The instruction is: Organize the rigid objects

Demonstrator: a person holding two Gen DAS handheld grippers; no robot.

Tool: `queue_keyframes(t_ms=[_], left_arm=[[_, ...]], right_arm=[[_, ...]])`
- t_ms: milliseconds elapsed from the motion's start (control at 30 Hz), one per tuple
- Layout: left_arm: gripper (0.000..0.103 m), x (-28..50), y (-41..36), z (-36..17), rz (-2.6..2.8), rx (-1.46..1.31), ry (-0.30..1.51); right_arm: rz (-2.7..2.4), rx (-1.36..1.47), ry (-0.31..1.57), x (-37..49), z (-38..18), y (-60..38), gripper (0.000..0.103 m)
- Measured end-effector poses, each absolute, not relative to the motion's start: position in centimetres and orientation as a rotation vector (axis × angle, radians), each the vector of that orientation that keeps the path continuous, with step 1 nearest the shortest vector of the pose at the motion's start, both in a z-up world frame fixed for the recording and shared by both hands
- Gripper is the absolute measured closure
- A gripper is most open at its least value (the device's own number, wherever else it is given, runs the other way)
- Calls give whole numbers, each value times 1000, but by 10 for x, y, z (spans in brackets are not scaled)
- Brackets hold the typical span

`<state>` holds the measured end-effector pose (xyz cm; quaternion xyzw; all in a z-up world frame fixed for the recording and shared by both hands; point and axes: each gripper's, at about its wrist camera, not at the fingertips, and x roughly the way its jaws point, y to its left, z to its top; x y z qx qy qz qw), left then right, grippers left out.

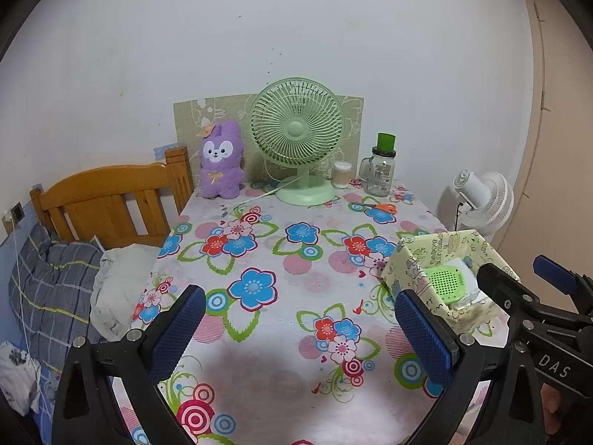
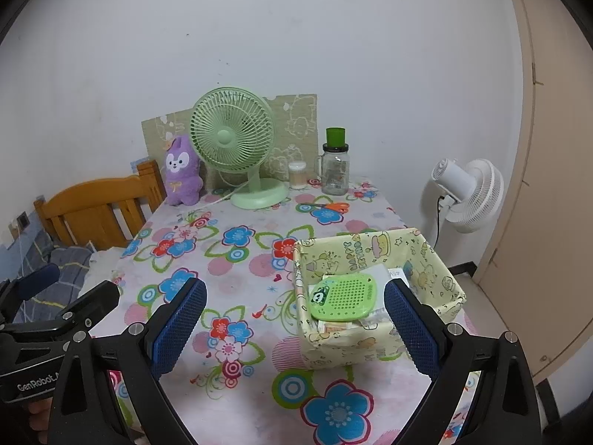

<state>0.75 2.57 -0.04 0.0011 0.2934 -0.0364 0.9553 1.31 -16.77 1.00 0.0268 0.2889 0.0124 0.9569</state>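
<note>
A yellow cartoon-print box sits at the table's right edge. It holds a green perforated device on top of papers. Orange-handled scissors lie at the back. A glass jar with a green lid and a small clear tub stand behind them. My left gripper is open and empty above the near table. My right gripper is open and empty beside the box's near-left corner.
A green desk fan and a purple plush rabbit stand at the back of the flowered tablecloth. A wooden bed lies left. A white floor fan stands right.
</note>
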Motion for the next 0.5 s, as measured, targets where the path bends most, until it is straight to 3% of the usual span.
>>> queue_keyframes(t_ms=[500], left_arm=[[0,4,27,1,-78,-15,591]], right_arm=[[10,4,591,15,8,-162,5]])
